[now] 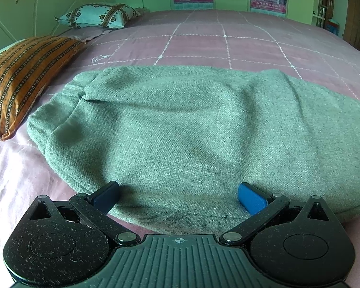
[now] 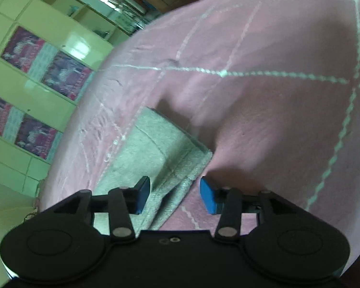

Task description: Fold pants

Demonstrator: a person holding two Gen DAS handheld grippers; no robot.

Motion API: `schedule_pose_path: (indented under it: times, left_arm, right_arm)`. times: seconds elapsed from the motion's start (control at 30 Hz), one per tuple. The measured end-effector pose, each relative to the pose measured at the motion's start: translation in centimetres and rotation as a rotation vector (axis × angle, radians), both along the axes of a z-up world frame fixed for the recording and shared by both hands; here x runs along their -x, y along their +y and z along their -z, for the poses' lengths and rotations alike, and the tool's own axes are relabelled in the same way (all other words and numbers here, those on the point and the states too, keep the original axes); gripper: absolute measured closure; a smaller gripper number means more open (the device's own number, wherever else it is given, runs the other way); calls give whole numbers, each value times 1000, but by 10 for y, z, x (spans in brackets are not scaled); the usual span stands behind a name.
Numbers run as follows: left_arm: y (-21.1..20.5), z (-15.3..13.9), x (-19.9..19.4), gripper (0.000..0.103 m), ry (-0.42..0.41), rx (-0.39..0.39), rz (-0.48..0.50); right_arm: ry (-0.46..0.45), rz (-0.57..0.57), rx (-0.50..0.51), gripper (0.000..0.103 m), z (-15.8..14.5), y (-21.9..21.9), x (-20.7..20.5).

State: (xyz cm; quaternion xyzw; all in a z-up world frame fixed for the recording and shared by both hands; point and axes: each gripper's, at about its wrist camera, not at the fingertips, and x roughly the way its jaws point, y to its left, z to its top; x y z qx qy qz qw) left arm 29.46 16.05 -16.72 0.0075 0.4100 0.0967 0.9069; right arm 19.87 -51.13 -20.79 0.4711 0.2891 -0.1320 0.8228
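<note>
pants (image 1: 180,129) grey, flat on pink bed (image 1: 228,40), long axis running l-r across left gripper (image 1: 178,196), wide open, empty, at near edge. right gripper (image 2: 175,195) open, straddling hem corner (image 2: 192,165), not yet pinched, nearer for the grab.

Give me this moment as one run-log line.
task: fold pants | left gripper: open, low over grey pants | right gripper: open, straddling pants hem | surface: pink bedspread | grasp: none yet
</note>
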Motion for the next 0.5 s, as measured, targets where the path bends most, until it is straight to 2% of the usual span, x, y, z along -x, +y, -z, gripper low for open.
schedule_pose_path:
  times: [0.03, 0.07, 0.13, 0.23, 0.3, 0.33, 0.4, 0.47, 0.5]
  left_arm:
    - [0, 0, 0, 0, -1, 0, 0]
    - [0, 0, 0, 0, -4, 1, -3]
    - [-1, -2, 3, 0, -26, -2, -12]
    - [-2, 0, 13, 0, -72, 2, -24]
    - [-4, 2, 15, 0, -79, -9, -28]
    - [-5, 3, 14, 0, -77, -14, -32]
    - [-6, 2, 10, 0, -66, -20, -41]
    - [-6, 1, 8, 0, -59, -27, -44]
    - [-5, 0, 9, 0, -59, -24, -45]
  right_arm:
    - [17, -21, 25, 79, -4, 5, -5]
    - [37, -45, 53, 102, -6, 6, -13]
    - [0, -75, 93, 103, -24, 5, -15]
    - [-163, -140, 213, 103, -72, 14, -7]
    - [-220, -147, 264, 103, -89, 20, -2]
    - [-204, -136, 268, 103, -85, 19, -3]
    - [-102, -120, 268, 103, -59, 15, -15]
    - [114, -99, 187, 98, -11, 7, -29]
    - [91, -85, 165, 98, -6, 7, -26]
